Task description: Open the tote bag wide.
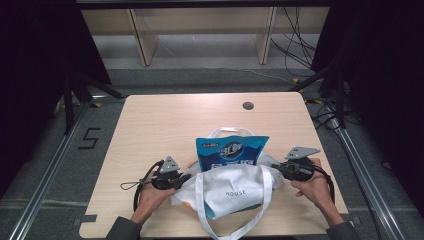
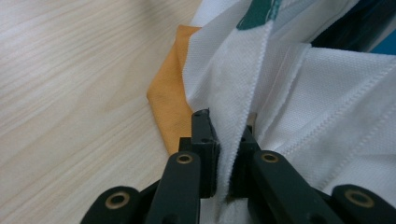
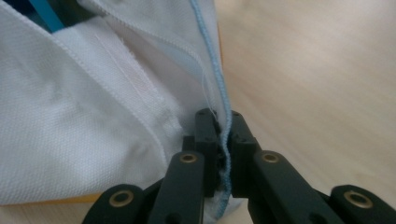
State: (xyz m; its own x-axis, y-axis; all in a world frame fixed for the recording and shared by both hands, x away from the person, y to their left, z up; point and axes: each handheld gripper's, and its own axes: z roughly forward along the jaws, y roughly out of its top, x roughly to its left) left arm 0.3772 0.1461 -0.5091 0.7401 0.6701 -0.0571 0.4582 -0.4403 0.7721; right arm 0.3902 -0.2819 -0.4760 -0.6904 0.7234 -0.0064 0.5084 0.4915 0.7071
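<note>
A white cloth tote bag [image 1: 235,192] printed "HOUSE" lies near the table's front edge, its straps trailing toward the person. A blue packet [image 1: 231,151] sticks out of its mouth toward the far side. My left gripper [image 1: 186,178] is shut on the bag's left rim; in the left gripper view the white fabric [image 2: 233,112] runs pinched between the jaws, with an orange lining [image 2: 170,100] beside it. My right gripper [image 1: 276,167] is shut on the bag's right rim, where a blue-stitched edge [image 3: 219,88] passes between its jaws.
The wooden table [image 1: 165,120] has a round dark cable hole [image 1: 248,105] near its far edge. Light wooden shelving [image 1: 200,30] stands beyond the table, and black cables [image 1: 295,45] hang at the back right. Metal rails [image 1: 45,175] flank the table.
</note>
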